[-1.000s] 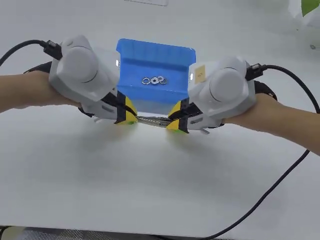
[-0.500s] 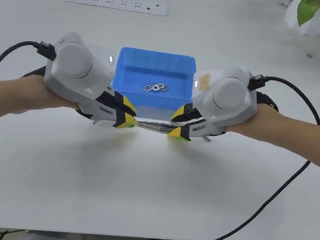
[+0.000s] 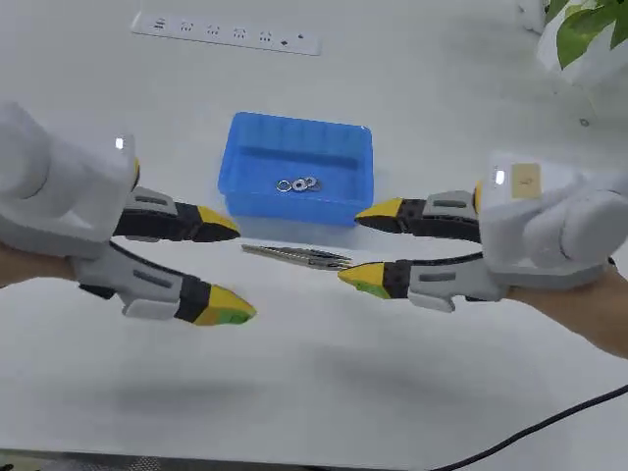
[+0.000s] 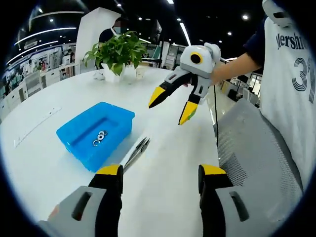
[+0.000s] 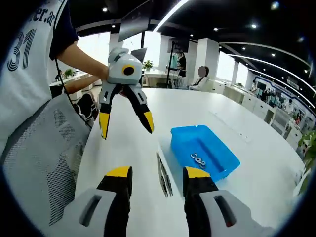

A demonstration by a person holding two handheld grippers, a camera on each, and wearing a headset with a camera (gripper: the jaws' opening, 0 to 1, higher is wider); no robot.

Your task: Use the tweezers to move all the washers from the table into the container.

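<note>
Left tool (image 3: 241, 269) and right tool (image 3: 350, 247) both hang spread, holding nothing, either side of the tweezers (image 3: 294, 256) lying on the bench (image 3: 314, 383) just before the blue container (image 3: 245, 147). Three washers (image 3: 298, 184) sit inside. Looks finished; any stray washer means gripping the tweezers first.

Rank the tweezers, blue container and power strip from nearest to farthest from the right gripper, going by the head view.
1. The tweezers, lying just off the right gripper tips.
2. The blue container, just beyond the tweezers.
3. The power strip, far back, to the left.
</note>
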